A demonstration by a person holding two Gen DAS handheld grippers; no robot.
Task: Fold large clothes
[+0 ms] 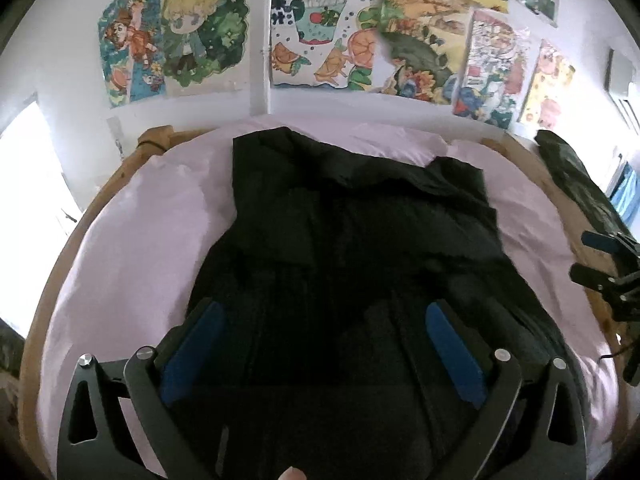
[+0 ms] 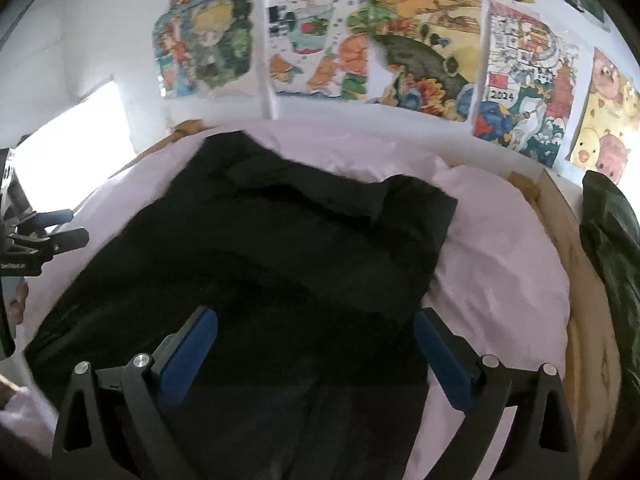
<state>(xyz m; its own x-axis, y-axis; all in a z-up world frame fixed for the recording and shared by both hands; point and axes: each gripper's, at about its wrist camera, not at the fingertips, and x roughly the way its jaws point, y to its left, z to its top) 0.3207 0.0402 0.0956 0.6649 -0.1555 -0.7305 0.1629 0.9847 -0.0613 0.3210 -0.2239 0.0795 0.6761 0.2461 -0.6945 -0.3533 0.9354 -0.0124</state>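
A large black garment (image 1: 344,232) lies spread on a pale pink bed sheet (image 1: 120,248), rumpled at its far end. My left gripper (image 1: 324,312) is open above the garment's near part, blue pads wide apart, holding nothing. In the right wrist view the same garment (image 2: 280,248) fills the middle, and my right gripper (image 2: 316,320) is open over its near right part, empty. The right gripper also shows at the right edge of the left wrist view (image 1: 600,256). The left gripper shows at the left edge of the right wrist view (image 2: 60,228).
The bed has a wooden frame (image 1: 132,160) and stands against a white wall with several colourful drawings (image 1: 320,40). A dark green bundle (image 2: 612,240) lies at the bed's right side. A bright window (image 2: 72,136) is at the left.
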